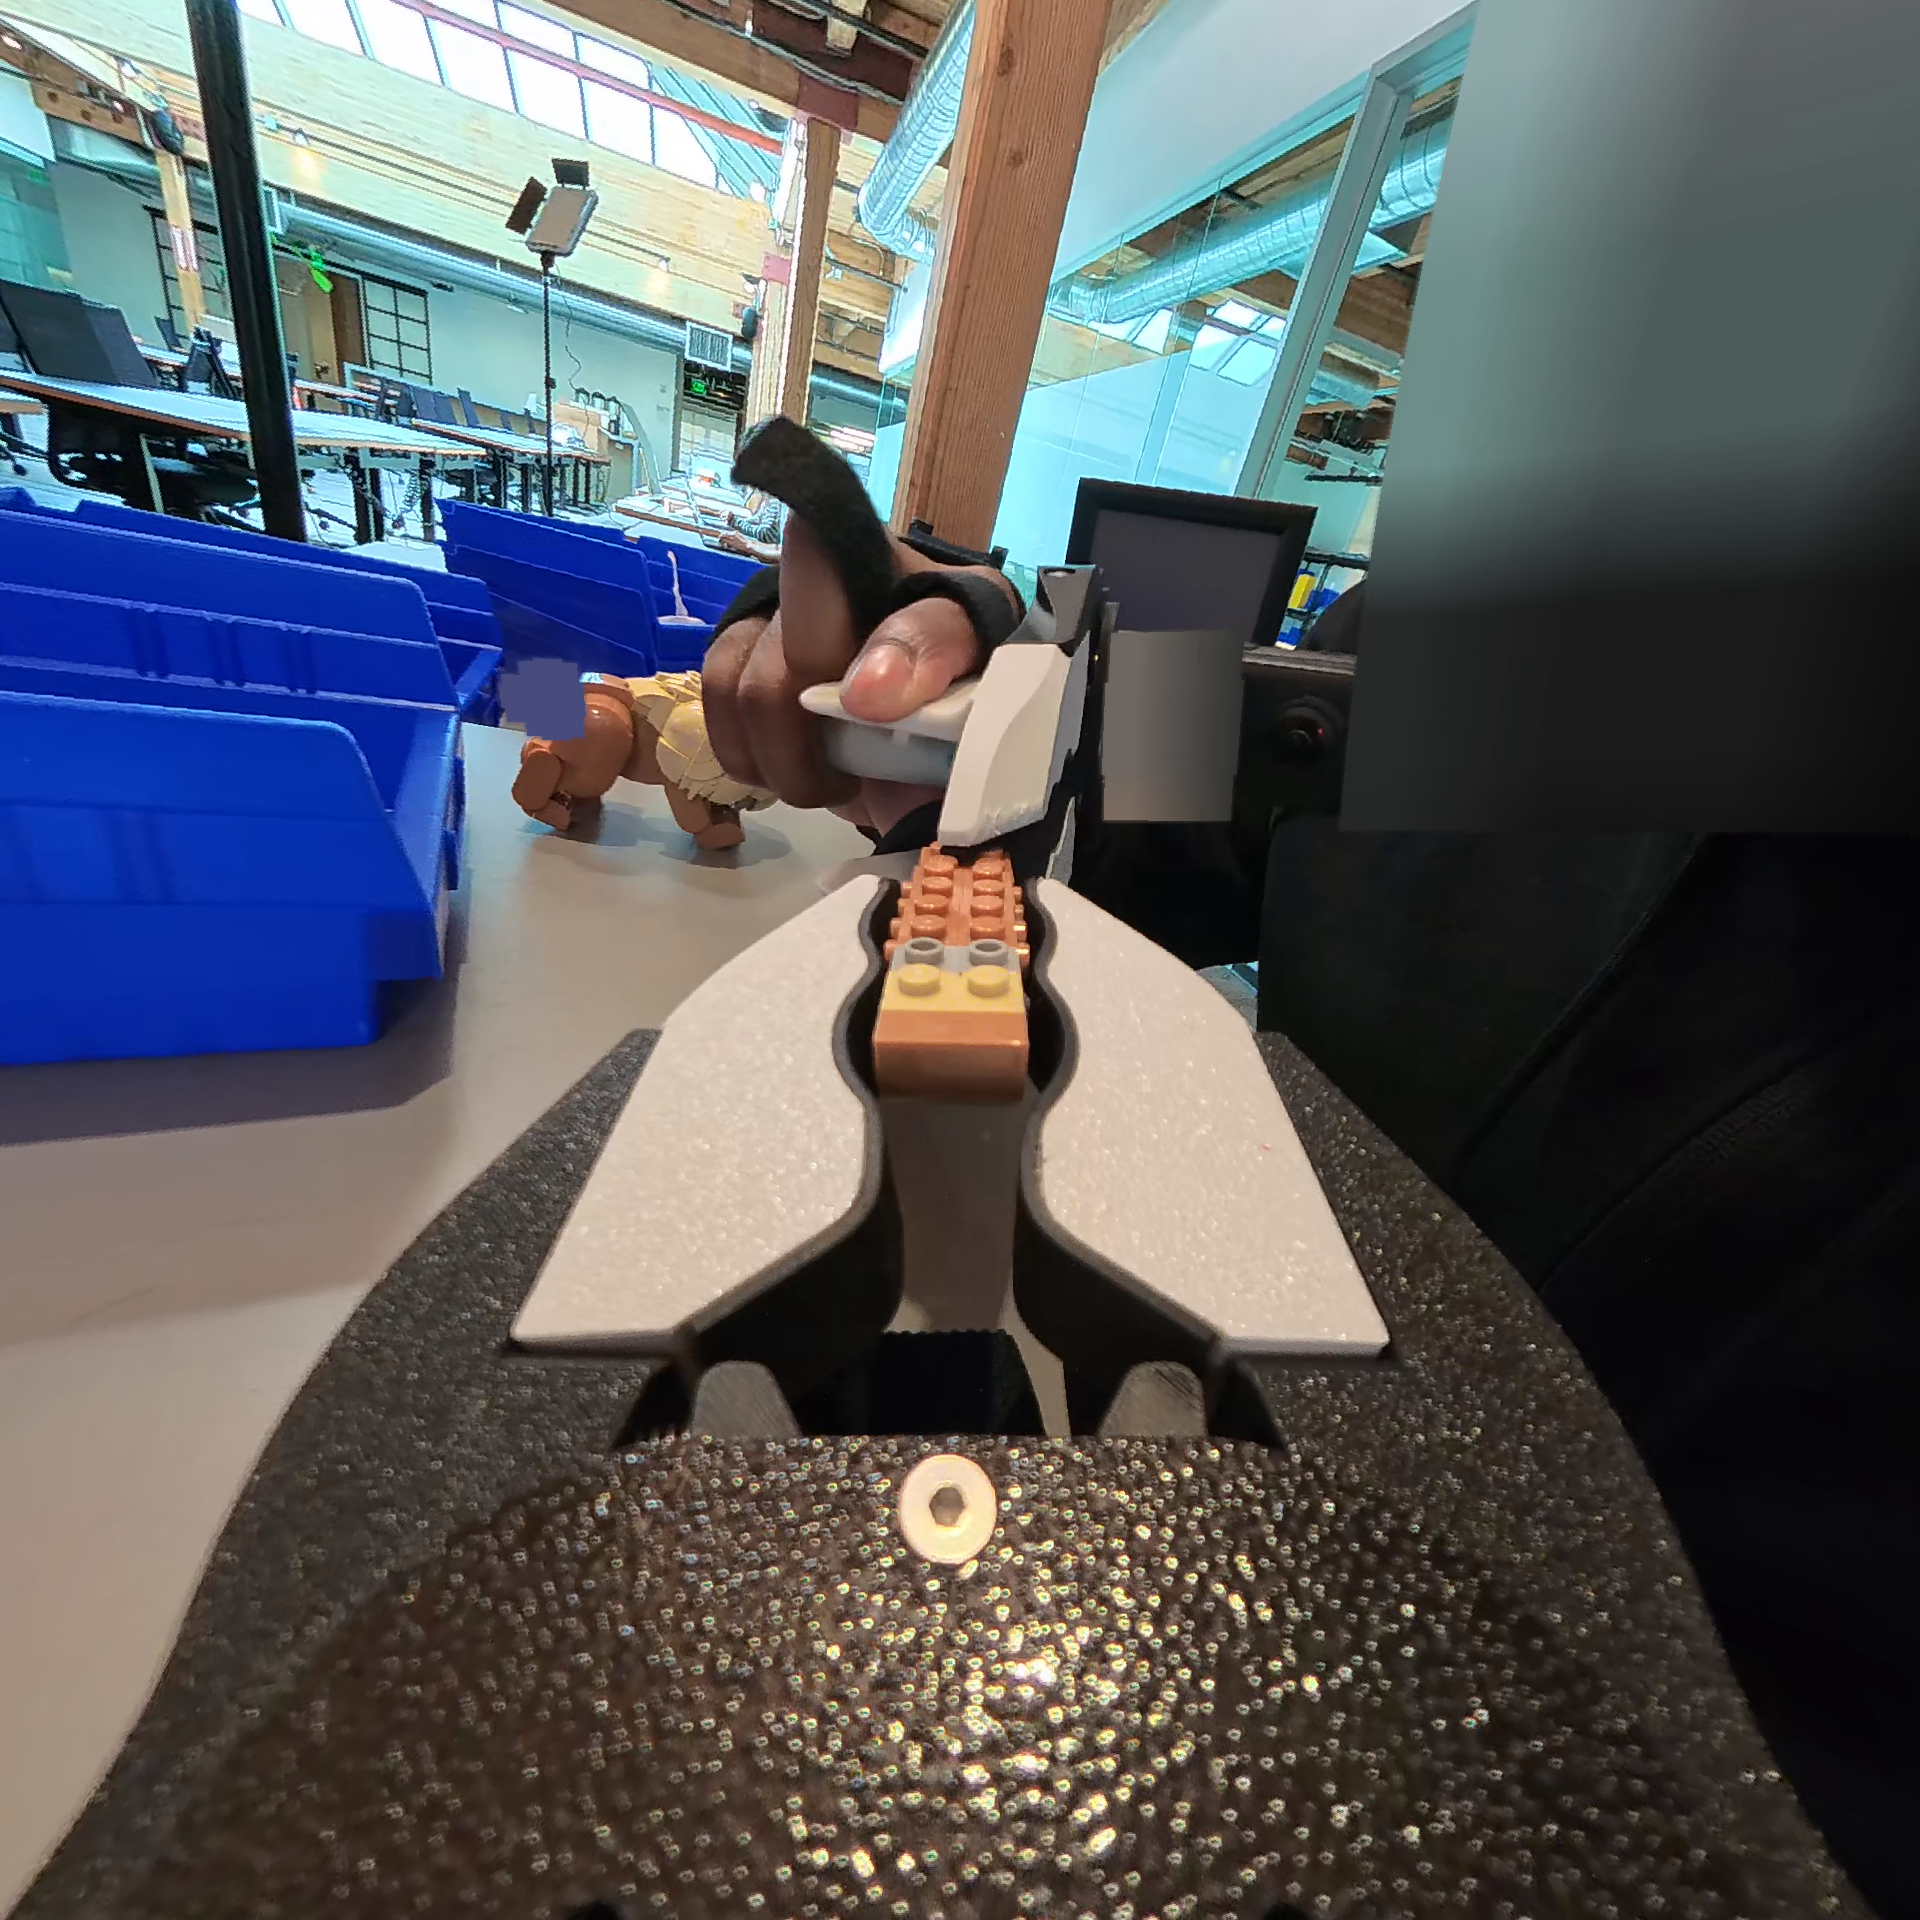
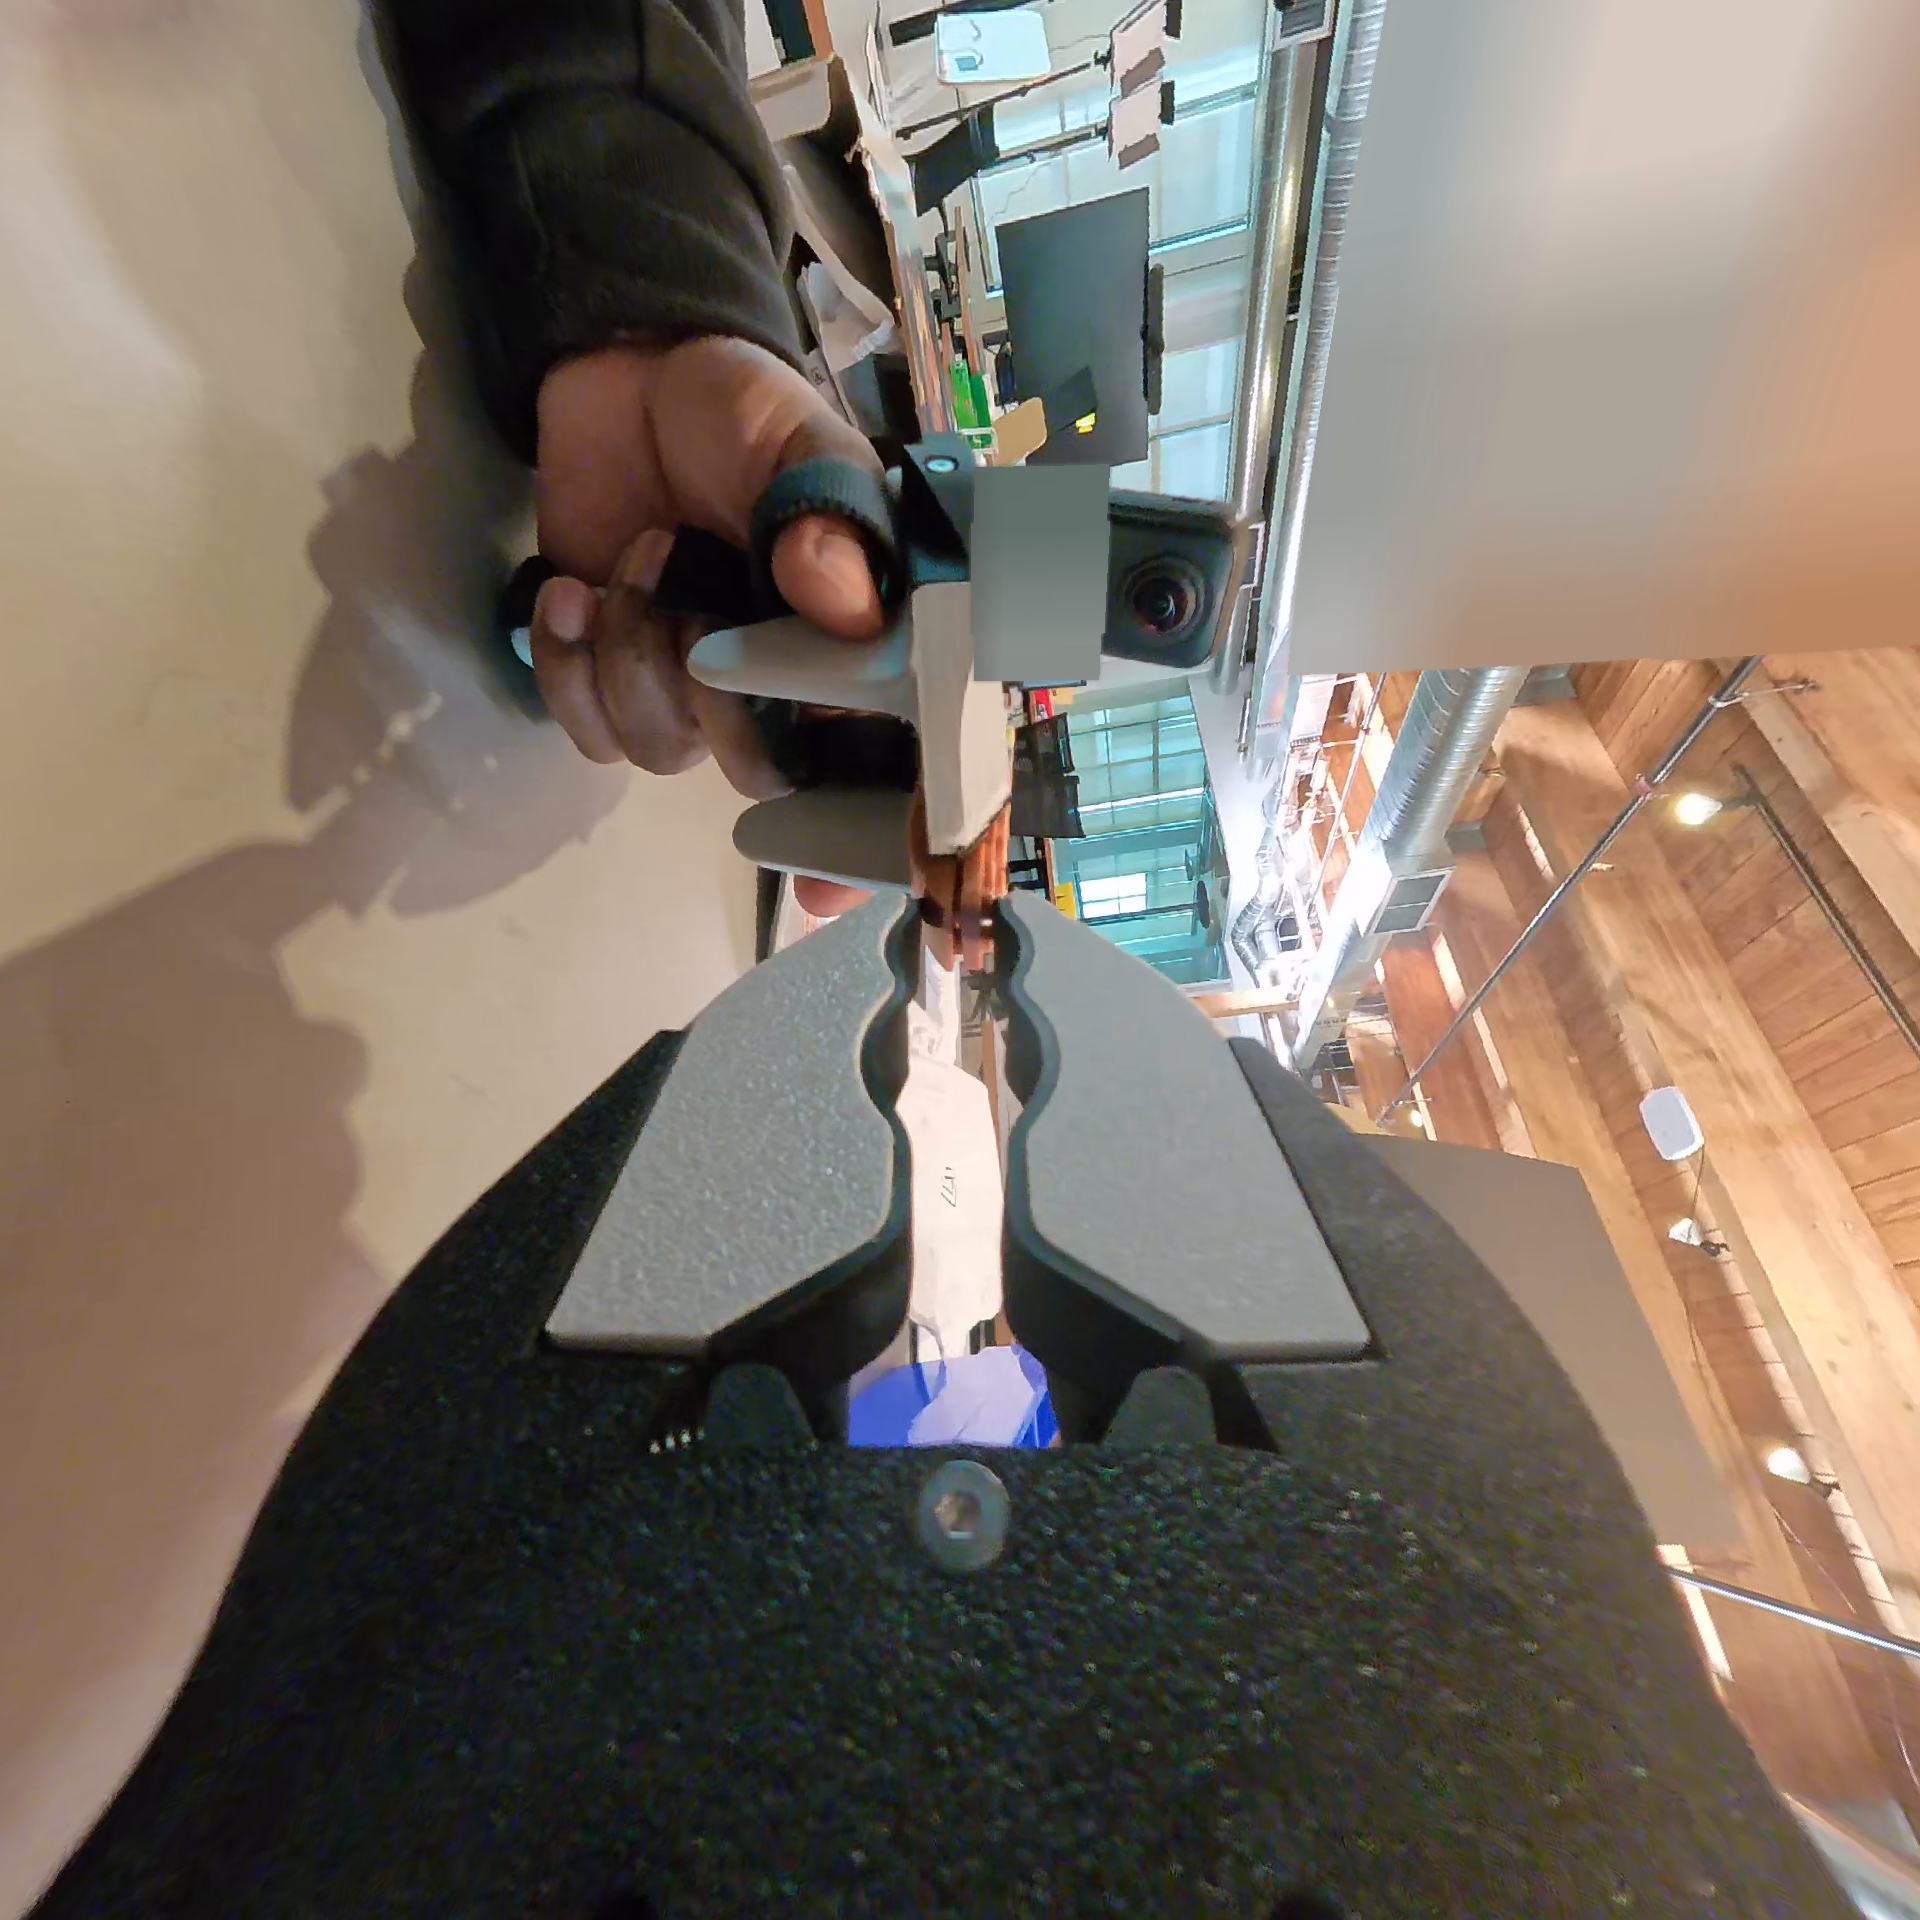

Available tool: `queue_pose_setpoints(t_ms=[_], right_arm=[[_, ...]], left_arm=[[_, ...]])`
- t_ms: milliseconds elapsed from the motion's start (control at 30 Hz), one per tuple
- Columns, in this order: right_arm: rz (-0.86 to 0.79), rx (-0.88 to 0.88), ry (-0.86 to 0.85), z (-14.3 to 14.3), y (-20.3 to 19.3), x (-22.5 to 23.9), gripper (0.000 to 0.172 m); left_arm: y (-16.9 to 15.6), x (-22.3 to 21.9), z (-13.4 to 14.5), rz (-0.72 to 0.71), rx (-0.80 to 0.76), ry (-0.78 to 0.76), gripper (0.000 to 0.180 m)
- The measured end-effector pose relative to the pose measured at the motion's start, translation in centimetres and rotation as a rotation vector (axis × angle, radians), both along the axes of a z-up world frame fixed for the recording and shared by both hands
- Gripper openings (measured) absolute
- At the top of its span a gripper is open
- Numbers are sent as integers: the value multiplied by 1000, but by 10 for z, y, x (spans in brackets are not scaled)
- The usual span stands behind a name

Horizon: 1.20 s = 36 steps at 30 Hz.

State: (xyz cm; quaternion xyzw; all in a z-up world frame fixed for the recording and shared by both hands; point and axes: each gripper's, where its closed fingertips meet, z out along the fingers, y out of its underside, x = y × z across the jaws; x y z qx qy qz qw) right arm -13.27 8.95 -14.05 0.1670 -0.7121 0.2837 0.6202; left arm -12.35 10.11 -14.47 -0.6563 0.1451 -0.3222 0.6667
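My left gripper is shut on a brown brick assembly with a tan and a grey piece on its near end, and holds it lengthwise between the pads above the table. In the left wrist view the right gripper's finger comes down onto the far end of the assembly, with a person's hand on it. In the right wrist view my right gripper is shut on the end of the same brown assembly. The left gripper's fingers grip it just beyond.
Blue plastic bins stand along the left of the table. A brown and tan brick animal figure stands behind the grippers. A dark monitor and a person's dark clothing are at the right.
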Motion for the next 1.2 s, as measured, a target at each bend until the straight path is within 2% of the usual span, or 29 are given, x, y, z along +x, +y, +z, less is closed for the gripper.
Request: queue_pose_setpoints(t_ms=[600, 767, 1000, 1200], right_arm=[[-13, -5, 20, 1, -2, -1, 14], [-31, -18, 22, 4, 2, -3, 21], [51, -105, -85, 11, 1, 4, 24], [95, -81, -169, 14, 0, 7, 20]], left_arm=[[-1, 1, 3, -8, 15, -17, 21], [-2, -1, 5, -6, 25, -34, 21], [-5, -6, 10, -31, 28, -110, 21], [-6, -4, 8, -43, 9, -93, 21]])
